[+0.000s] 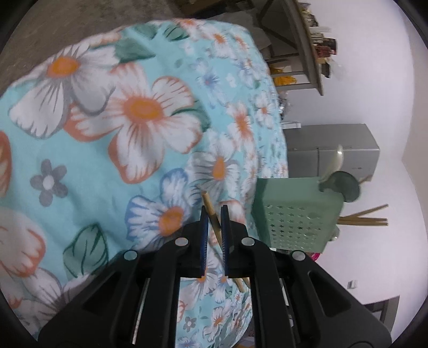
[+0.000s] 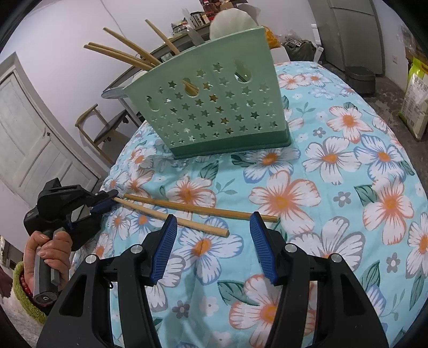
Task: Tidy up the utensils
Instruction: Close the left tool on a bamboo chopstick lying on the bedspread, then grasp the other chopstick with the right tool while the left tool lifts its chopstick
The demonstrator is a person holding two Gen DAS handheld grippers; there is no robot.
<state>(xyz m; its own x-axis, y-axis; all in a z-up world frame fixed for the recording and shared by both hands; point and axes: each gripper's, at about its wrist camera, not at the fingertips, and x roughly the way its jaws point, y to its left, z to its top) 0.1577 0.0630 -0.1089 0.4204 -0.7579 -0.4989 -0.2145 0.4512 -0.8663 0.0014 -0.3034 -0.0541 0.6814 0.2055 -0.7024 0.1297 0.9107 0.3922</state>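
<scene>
Two wooden chopsticks lie on the floral tablecloth. My left gripper is shut on the left end of the nearer chopstick; in the left wrist view that stick runs slanted between the blue pads of the gripper. The farther chopstick lies loose beside it. Just above the right ends of both sticks, my right gripper stands open with nothing between its fingers. A green star-pierced utensil holder stands upright behind them, with several chopsticks and a pale spoon in it.
The table's rounded edge drops away at the left, near a person's hand on the left gripper's handle. A wooden chair and a door stand beyond it. Right of the table are a grey cabinet, a bin and a bag.
</scene>
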